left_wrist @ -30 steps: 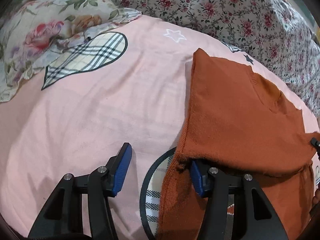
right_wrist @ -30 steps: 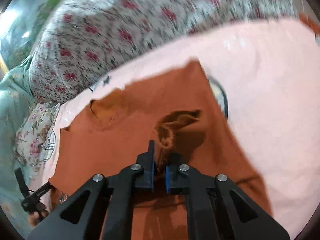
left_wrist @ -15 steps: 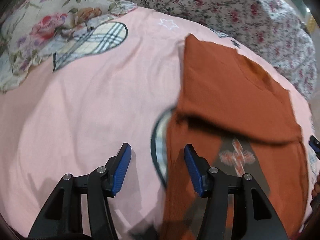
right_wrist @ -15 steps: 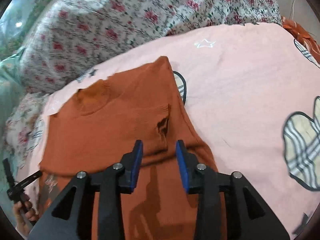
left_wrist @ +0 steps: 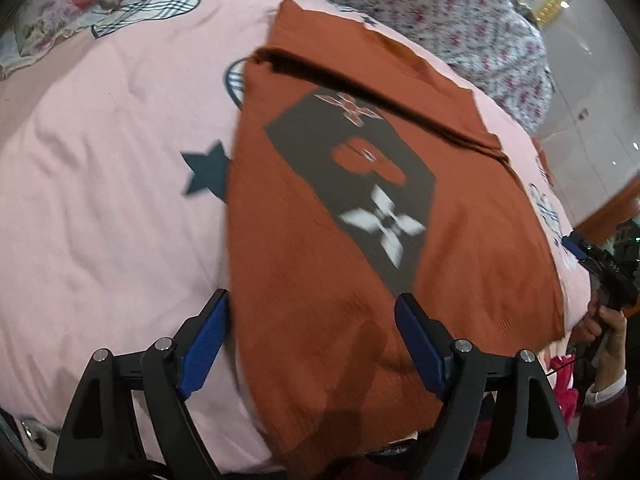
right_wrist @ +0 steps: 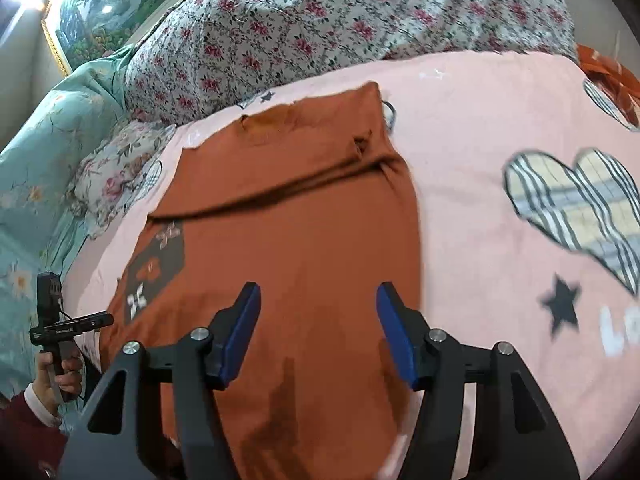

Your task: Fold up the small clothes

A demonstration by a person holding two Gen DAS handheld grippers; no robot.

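A rust-orange sweater [left_wrist: 320, 264] lies flat on the pink bedsheet [left_wrist: 100, 208], its far part folded over itself with both sleeves across the chest. A dark panel with a white flower [left_wrist: 380, 224] shows on it. My left gripper [left_wrist: 314, 336] is open and empty, hovering above the sweater's near hem. In the right wrist view the sweater [right_wrist: 288, 232] fills the middle. My right gripper [right_wrist: 318, 328] is open and empty above its near right part. The other gripper [right_wrist: 60, 328] shows at the left edge in a hand.
A floral quilt [right_wrist: 320, 20] is heaped at the head of the bed, a floral pillow [right_wrist: 116, 172] beside it. Another orange cloth [right_wrist: 608, 76] lies at the far right. The pink sheet [right_wrist: 500, 240] stretches right of the sweater. The bed edge is near.
The right gripper let go of the sweater's sleeve and opened wide. Both grippers drew back toward the near hem, so more of the sweater and its dark panel shows.
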